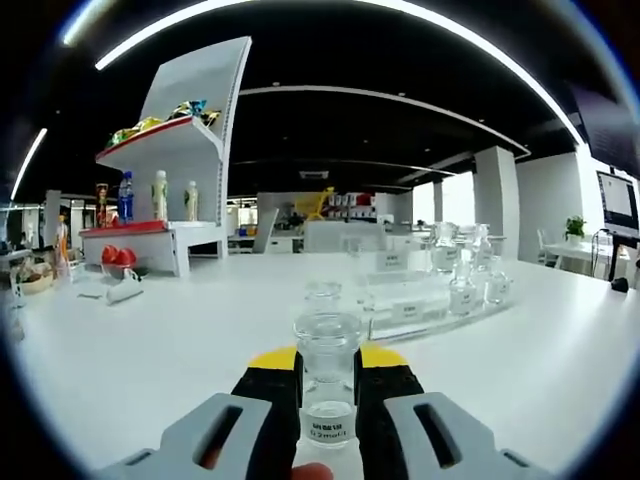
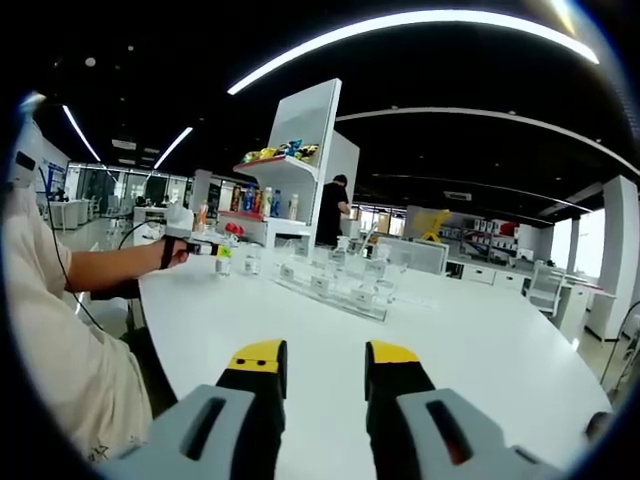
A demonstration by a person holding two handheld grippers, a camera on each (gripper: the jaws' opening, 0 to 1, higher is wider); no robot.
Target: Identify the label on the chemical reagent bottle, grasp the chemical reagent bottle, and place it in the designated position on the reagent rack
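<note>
**Left tongs clamp a clear reagent bottle; right tongs hang open**

We see the reagent bottle between the yellow-tipped jaws of the left tongs, which are closed on its body. It is clear glass with a round stopper on top and a white label low on its front; we cannot read the print. It stands upright at the near edge of the white worktop.

Just beyond it a second small clear bottle stands alone on the worktop. Further in, towards the middle, lies the clear reagent rack, with labelled slots and several glass bottles standing in it.

In the right gripper view the right tongs hover over the worktop's near edge, jaws well apart and holding nothing. The rack sits across the worktop's far part, and the left tongs show near its far left edge, gripped by the person's hand on an outstretched forearm.

Past the worktop a white display shelf carries drink bottles and packets, and a person in dark clothes stands beside it.
</note>
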